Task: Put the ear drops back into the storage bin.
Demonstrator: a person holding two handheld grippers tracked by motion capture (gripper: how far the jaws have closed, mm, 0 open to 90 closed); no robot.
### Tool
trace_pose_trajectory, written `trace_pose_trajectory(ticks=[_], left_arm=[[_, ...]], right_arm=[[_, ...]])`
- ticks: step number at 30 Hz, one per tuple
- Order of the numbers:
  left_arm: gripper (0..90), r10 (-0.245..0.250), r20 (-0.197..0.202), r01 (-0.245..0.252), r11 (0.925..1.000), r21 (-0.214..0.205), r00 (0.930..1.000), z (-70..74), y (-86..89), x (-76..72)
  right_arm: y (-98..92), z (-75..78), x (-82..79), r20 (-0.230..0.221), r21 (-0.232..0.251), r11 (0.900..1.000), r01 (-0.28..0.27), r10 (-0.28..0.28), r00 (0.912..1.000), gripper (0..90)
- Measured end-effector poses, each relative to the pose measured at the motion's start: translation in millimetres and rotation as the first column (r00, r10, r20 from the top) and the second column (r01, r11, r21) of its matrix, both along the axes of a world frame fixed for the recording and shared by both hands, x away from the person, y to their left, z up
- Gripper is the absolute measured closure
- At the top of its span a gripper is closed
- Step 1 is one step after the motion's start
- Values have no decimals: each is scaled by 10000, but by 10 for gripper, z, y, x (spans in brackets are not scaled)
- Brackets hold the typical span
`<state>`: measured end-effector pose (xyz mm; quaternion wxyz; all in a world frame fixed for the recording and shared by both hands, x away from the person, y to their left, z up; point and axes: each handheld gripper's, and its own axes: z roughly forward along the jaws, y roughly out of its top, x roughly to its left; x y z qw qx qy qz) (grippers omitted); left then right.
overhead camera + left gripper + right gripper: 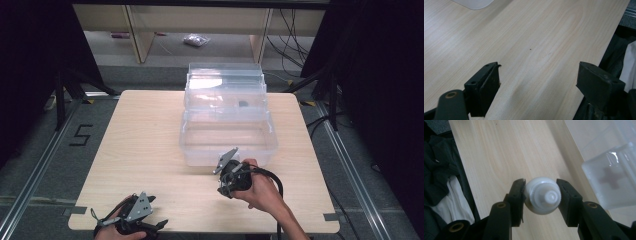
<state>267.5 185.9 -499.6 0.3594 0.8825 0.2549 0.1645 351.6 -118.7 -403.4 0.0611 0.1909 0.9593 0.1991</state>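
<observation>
1. While the right gripper (541,195) sits just in front of the clear plastic box (227,117), its jaws are pressed against both sides of a small white bottle (542,198), one jaw on each flank.
2. Seen in the right gripper view, the bottle's rounded body sits squarely between the jaws, its ribbed collar and narrow nozzle pointing back toward the camera.
3. Beyond the jaws in that view lies the pale wooden surface (506,152); off to the right of the jaws stands a wall of the box, frosted, with a blurred red cross (611,178) showing on it.
4. To the left of the right jaws, past the edge of the surface, dark and white cloth (441,187) shows.
5. From the high view, the right hand (260,190) wraps the right gripper, which is close to the box's near wall; whether it touches the wall I cannot tell.
6. The box stands open, its lid tipped up at the far side, with a small dark object (243,104) inside that is too small to identify.
7. At the near left corner of the surface, the left gripper (537,82) has its jaws spread wide with nothing between them.
8. Ahead of the left jaws lies bare wood, and a rounded corner of the box (475,3) shows far ahead to their left.
</observation>
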Motion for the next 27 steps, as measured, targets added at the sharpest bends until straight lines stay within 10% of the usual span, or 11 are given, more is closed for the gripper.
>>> trace_pose_trajectory(ticks=[27], left_arm=[[181,-11,-12,11,10000,8,10000,0,1,2]], right_arm=[[-325,561,186,-50,-419,9973,610,-612,9981,601]])
